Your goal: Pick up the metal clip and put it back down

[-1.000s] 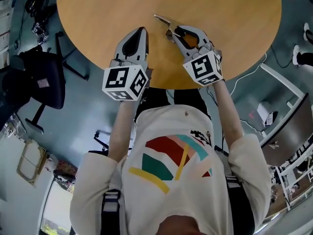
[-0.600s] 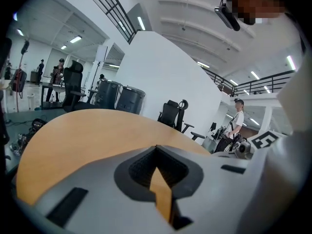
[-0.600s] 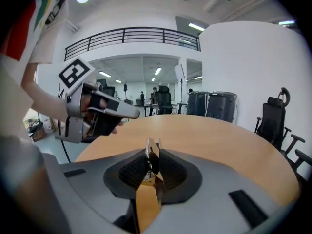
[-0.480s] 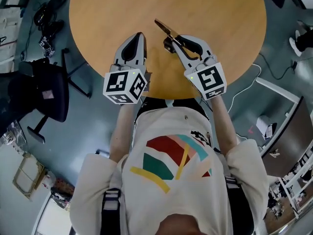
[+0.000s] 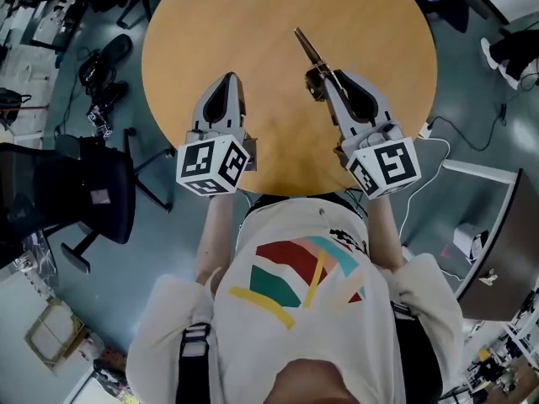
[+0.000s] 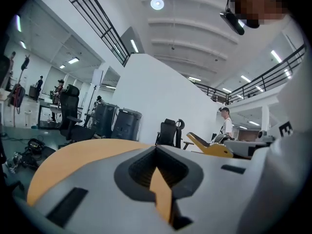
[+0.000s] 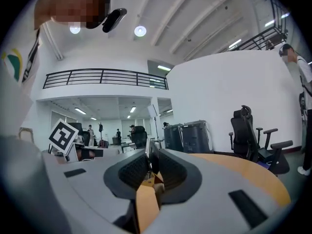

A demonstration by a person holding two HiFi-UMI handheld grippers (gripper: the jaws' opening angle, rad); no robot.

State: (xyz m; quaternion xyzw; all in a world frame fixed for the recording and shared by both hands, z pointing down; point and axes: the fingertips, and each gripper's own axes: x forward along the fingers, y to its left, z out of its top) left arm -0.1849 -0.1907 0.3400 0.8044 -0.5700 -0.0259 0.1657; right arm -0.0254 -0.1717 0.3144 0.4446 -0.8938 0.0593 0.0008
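Holding clip (image 5: 308, 49) in right tool (image 5: 327, 81): jaws have just been closing, now clamped on clip's near end. Rest of clip sticks out past tool tips, angled forward and left in head view, lifted off round surface (image 5: 253, 32). Left tool (image 5: 226, 87) alongside, jaws together, nothing between, well apart from clip.

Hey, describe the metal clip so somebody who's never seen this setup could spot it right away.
Start at the round wooden table. Over its near side, the right gripper pinches the metal clip, which juts out past the jaw tips. It is the only slim metal piece there; the left gripper beside it holds nothing.
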